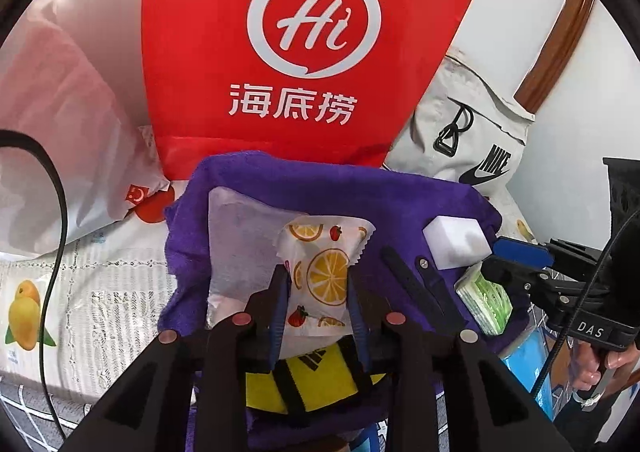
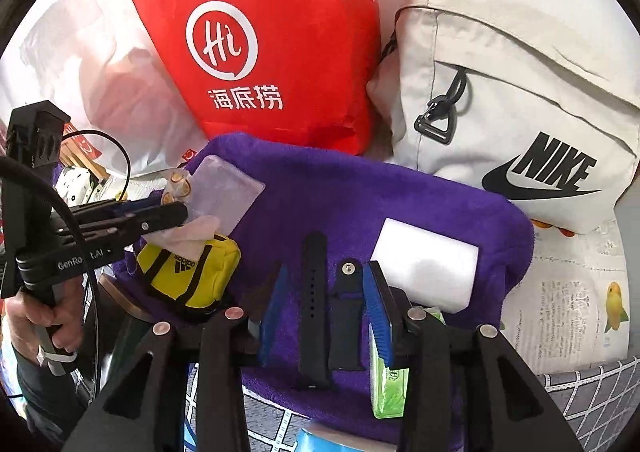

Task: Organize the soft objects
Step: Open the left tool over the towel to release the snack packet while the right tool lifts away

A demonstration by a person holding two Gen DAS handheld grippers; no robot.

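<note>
The left gripper (image 1: 318, 292) was seen closed on a fruit-printed packet (image 1: 324, 272), its blue pads (image 1: 280, 316) pressed against the packet's two long edges. To the left of the fingers, a translucent pouch (image 1: 244, 236) lay partly under the packet on the purple towel (image 1: 320, 188); the towel's left edge gave way to a fruit-printed cloth (image 1: 80, 292). Below the fingers, a yellow pouch (image 1: 308, 380) was largely hidden by the gripper's frame. Ahead, a red bag (image 1: 312, 44) closed off the far side. To the right of the fingers lay a black strap (image 1: 416, 288), then a white sponge block (image 1: 456, 244) and a green tissue pack (image 1: 488, 304), the pack cut off by the other tool.

In the right wrist view, the right gripper (image 2: 324, 308) was held wide, with nothing between its pads. The black strap (image 2: 314, 308) and a shorter buckle piece (image 2: 346, 316) lay on the towel (image 2: 360, 192) in the gap between the fingers; whether the pads touched either could not be told. The white sponge block (image 2: 428, 264) lay just right of the right finger, whose body hid part of the green tissue pack (image 2: 390, 384). Further right, a grey Nike bag (image 2: 520, 100) bounded the towel's far corner. Open towel was left ahead of the fingers, up to the red bag (image 2: 272, 44).
</note>
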